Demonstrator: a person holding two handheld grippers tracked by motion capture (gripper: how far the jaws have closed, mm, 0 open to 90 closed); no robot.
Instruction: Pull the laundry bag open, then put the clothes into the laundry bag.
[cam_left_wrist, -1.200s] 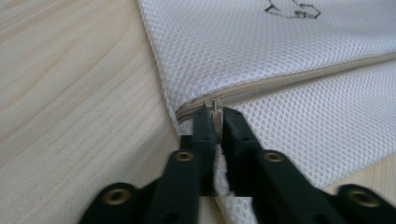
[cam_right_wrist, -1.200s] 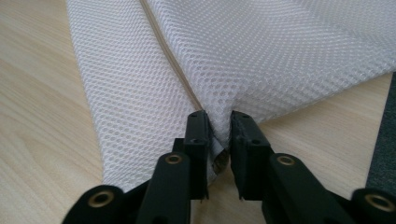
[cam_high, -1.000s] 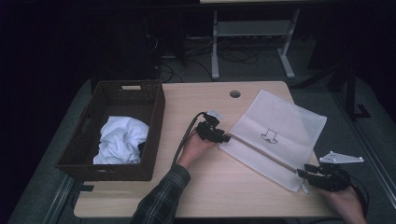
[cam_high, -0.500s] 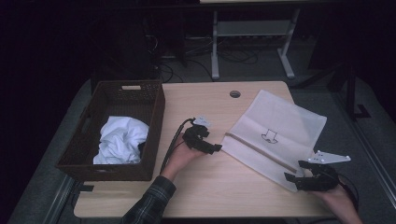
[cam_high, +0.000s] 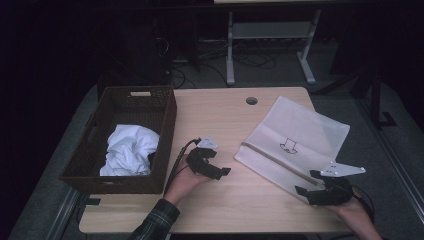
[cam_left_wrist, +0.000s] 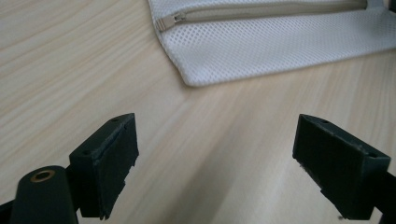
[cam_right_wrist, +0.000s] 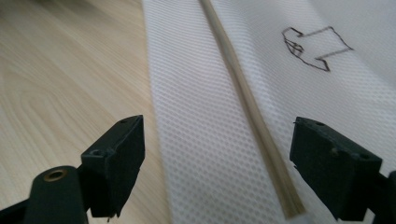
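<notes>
1. High view: a flat white mesh laundry bag (cam_high: 295, 142) lies on the right half of the pale wood-grain tabletop (cam_high: 235, 125), a rough rectangle set askew. Its beige zipper (cam_high: 272, 161) marks the long axis, running from the upper left down toward the lower right, near the bag's lower-left edge. A small black drawn mark (cam_high: 288, 146) sits mid-panel. The left tongs (cam_high: 212, 167) hover over bare wood, apart from the bag's left corner; the right tongs (cam_high: 306, 182) sit at the bag's lower right end. Both have just been opening, with nothing pinched. A dark woven basket (cam_high: 165, 125) at the left holds crumpled white cloth (cam_high: 127, 150).

2. Left gripper view: the left tongs (cam_left_wrist: 215, 163) stand spread wide over bare tabletop. Beyond them lies the bag's rounded corner (cam_left_wrist: 275, 42), fine honeycomb mesh, with a metal zipper pull (cam_left_wrist: 169, 20) at the zipper's end.

3. Right gripper view: the right tongs (cam_right_wrist: 217, 168) stand spread, straddling the bag's mesh and zipper band (cam_right_wrist: 247, 107), which runs away from the camera; the pads press on nothing.
</notes>
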